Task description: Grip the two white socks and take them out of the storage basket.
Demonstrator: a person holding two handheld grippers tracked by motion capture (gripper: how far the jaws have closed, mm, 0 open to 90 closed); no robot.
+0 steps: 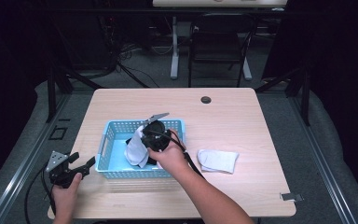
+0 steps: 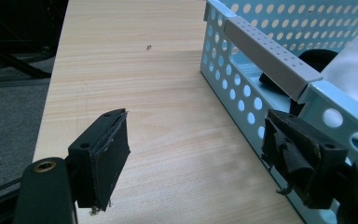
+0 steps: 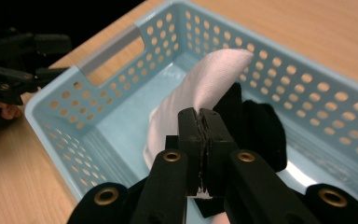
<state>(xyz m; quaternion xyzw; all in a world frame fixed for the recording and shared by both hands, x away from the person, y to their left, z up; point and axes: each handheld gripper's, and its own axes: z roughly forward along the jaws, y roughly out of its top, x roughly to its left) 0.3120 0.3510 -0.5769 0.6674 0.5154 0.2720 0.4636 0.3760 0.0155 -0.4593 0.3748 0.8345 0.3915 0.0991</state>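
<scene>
Pale wooden table [image 1: 233,121] bears a blue basket [image 1: 114,140]; dark room beyond.

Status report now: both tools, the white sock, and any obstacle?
Right tool shut on white sock above blue basket. Left tool open beside basket. Black cloth under sock; second white sock on table.

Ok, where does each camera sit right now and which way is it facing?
High view: above the person's side, facing forward and down on the table; both forearms, left gripper and right gripper show.
Left gripper view: rides the left gripper, looking along its open fingers over the table beside the basket.
Right gripper view: rides the right gripper, looking into the basket; fingers shut on the white sock.
Shared: all three show the basket; the right gripper view also catches the left gripper.
</scene>
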